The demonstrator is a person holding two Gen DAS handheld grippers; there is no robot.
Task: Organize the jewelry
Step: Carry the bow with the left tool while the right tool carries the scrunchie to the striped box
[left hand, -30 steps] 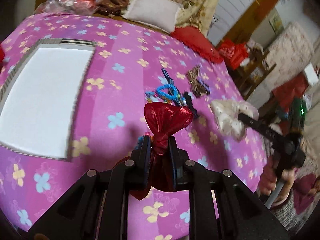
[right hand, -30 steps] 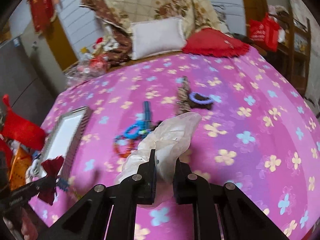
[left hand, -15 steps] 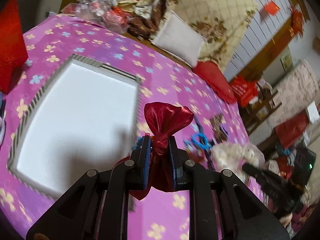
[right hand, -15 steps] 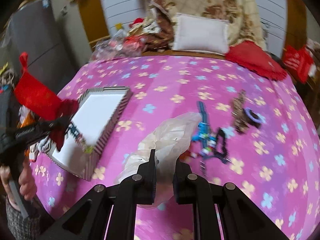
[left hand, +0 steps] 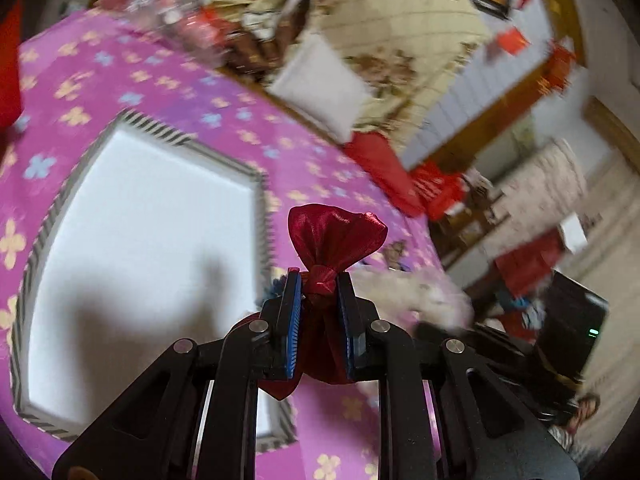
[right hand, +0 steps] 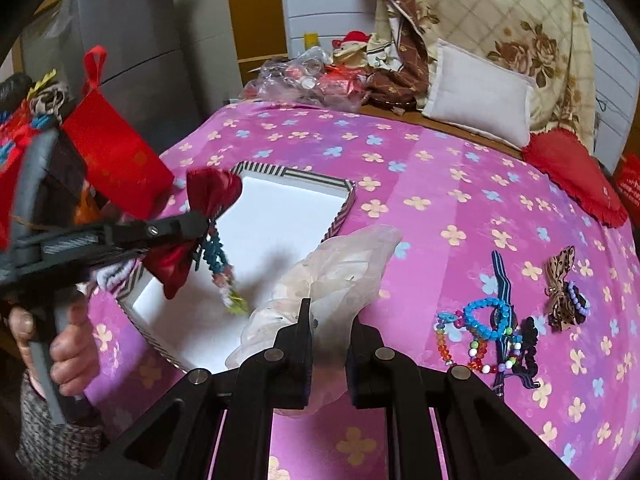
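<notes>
Now L gripper [left hand: 319, 280] pinching red bow [left hand: 335, 236] over white box [right hand: 280, 216], R gripper [right hand: 329, 312] clamped on cream bow [right hand: 340, 272]; next lower & release inside

Both wrist views close, above shared box [left hand: 136, 240] [right hand: 280, 216]; left blurred.

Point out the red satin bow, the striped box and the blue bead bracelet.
red satin bow [left hand: 334, 236], left wrist view, upper loop.
striped box [right hand: 340, 210], right wrist view, striped side wall.
blue bead bracelet [right hand: 474, 306], right wrist view, left of ring.
</notes>
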